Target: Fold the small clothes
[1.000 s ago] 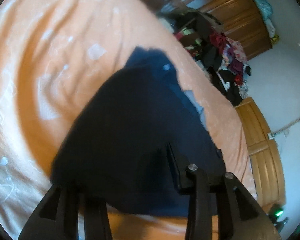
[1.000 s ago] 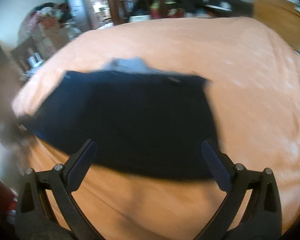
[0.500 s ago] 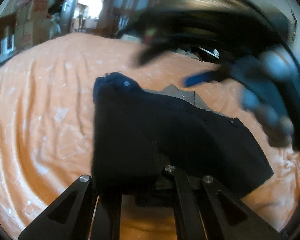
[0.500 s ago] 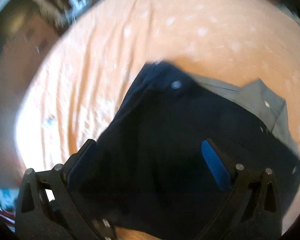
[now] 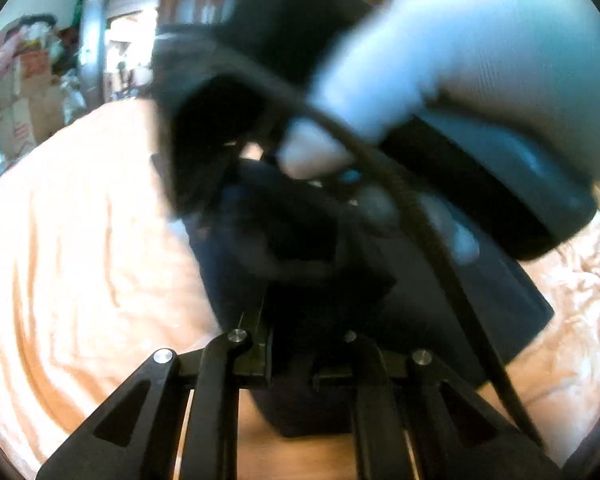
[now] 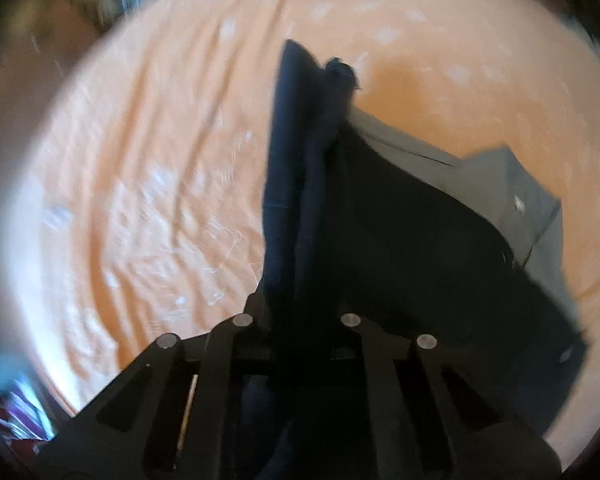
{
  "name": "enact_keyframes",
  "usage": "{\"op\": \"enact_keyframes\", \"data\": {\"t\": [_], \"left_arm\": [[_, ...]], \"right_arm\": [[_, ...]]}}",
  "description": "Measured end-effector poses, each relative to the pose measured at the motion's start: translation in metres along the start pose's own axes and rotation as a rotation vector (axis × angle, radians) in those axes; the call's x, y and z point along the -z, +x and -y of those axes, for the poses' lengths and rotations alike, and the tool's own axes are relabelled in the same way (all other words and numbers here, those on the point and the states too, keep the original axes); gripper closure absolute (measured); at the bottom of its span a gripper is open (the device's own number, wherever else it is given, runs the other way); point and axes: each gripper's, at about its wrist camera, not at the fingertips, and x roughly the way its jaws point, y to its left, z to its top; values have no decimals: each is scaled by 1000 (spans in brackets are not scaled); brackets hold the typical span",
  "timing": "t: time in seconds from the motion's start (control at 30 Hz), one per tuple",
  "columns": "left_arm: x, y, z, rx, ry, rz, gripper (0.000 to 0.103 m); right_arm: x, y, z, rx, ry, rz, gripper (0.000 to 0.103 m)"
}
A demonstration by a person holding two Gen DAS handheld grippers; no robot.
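Navy garment (image 6: pixel 380 240) pinched at its edges by both closed jaws, orange bedsheet (image 6: pixel 140 160) bare around.

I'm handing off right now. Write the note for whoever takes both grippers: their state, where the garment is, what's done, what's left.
Left gripper: shut on the dark garment at its near edge.
Right gripper: shut on the garment, a bunched edge lifted off the orange sheet.
The gloved hand with the right gripper crosses close in front of the left camera.
Done: both grips taken, fold under way.
Left: lay the lifted edge over, release, smooth. Grey lining shows at the far side.
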Motion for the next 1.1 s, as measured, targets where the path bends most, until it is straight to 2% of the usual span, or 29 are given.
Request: {"op": "enact_keyframes", "data": {"t": [0.1, 0.17, 0.2, 0.3, 0.37, 0.53, 0.67, 0.73, 0.8, 0.83, 0.87, 0.93, 1.0, 1.1], "left_arm": [[-6, -5, 40, 61, 90, 26, 93], [-8, -5, 68, 115, 142, 33, 93], [-9, -5, 85, 149, 167, 33, 93], [-7, 10, 140, 265, 236, -18, 93], [1, 27, 180, 313, 304, -64, 93], [15, 69, 249, 369, 357, -177, 93], [6, 87, 269, 372, 360, -212, 92], [7, 88, 274, 357, 366, -224, 90], [13, 98, 286, 336, 388, -262, 89], [17, 110, 304, 330, 396, -297, 89], [25, 118, 304, 321, 399, -336, 89], [19, 127, 302, 318, 399, -361, 87], [18, 117, 300, 330, 397, -364, 80], [13, 80, 290, 366, 374, -337, 76]], "right_arm": [[42, -45, 49, -114, 107, 150, 96], [72, -69, 85, -144, 185, 225, 96], [98, -82, 113, -147, 231, 259, 96], [153, -95, 169, -141, 325, 286, 97], [180, -93, 199, -148, 381, 284, 97], [227, -86, 270, -222, 527, 284, 97], [235, -92, 293, -297, 541, 291, 97], [230, -83, 303, -343, 541, 267, 97], [231, -70, 308, -352, 548, 240, 97], [232, -63, 306, -356, 554, 231, 97], [236, -56, 306, -371, 565, 231, 97], [249, -58, 305, -400, 583, 252, 97], [261, -62, 310, -413, 598, 261, 95], [268, -69, 309, -457, 630, 224, 82]]}}
